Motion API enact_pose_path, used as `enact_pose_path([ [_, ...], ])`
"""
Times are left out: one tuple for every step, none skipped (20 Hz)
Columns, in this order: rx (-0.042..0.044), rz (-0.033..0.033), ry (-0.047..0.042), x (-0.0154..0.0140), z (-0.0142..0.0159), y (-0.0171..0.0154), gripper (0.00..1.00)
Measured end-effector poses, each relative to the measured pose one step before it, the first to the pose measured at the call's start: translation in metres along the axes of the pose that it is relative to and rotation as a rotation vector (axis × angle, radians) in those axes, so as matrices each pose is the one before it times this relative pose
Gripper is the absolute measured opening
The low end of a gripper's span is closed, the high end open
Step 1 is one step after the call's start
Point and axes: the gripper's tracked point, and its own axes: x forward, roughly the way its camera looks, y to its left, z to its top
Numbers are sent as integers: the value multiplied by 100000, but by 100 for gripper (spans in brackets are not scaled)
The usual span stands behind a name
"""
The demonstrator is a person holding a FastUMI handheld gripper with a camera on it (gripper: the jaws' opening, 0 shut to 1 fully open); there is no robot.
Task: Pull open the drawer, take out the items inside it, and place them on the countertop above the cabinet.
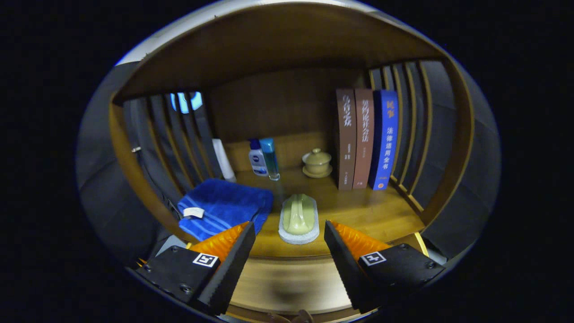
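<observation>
My gripper (289, 242) stands open, nothing between its fingers, just before the front edge of the wooden countertop (358, 211). A pale green scrub brush with a white pad (299, 218) lies on the countertop just ahead of the fingers, between them. To its left a folded blue towel (224, 206) rests on the same surface, close to the left finger (233, 264). Below the countertop's edge, between the fingers, a wooden front panel (287, 282) shows, blurred; I cannot tell whether it is the drawer.
At the back stand a white and blue bottle (257, 158), a blue-capped tube (270, 157), a lidded ceramic cup on a saucer (317, 163) and three upright books (365, 139). Slatted side walls (412, 130) and a wooden shelf top (278, 45) enclose the niche.
</observation>
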Motion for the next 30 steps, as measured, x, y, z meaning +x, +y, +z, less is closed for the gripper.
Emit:
enact_pose_path([
  [-809,1055,-5375,-1949,338,350,100],
  [-1197,393,-5331,-1923,227,254,100],
  [-1257,275,-4517,-1830,234,195,100],
  [-1375,428,-4014,-1730,-117,229,99],
  [-1450,671,-3408,-1690,-203,312,99],
  [-1992,14,-3038,-1578,-438,211,99],
  [-1803,-169,-2936,-1591,-398,140,99],
  [-1592,262,-1998,-1426,-602,377,99],
  [-1292,782,-1389,-1277,-795,409,99],
  [-975,461,-920,-1262,-632,494,99],
  [-489,-280,-1086,-1165,-885,153,99],
  [-231,-752,-1381,-1031,-854,4,99],
  [-322,-1126,-991,-880,-968,-125,99],
  [-303,-1403,-687,-823,-1069,-263,99],
  [359,-828,52,-673,-1139,-111,99],
  [672,-464,528,-436,-1137,10,99],
  [816,-508,877,-420,-1038,-45,99],
  [803,-508,1028,-292,-1090,-232,99],
  [862,-172,802,-129,-1167,-177,99],
  [775,-182,770,211,-896,-86,99],
  [581,-167,768,194,-951,-104,99],
  [849,-260,1053,508,-924,-134,99],
  [787,-337,901,439,-835,-152,99],
  [898,-457,1324,557,-826,-149,99],
  [711,-247,1666,626,-844,-122,99],
  [366,-451,2061,718,-981,-152,99],
  [270,-335,1527,555,-648,-163,99],
  [511,-332,829,376,-356,-73,99],
  [800,-366,507,366,-218,-32,100],
  [657,32,475,389,-139,49,100],
])
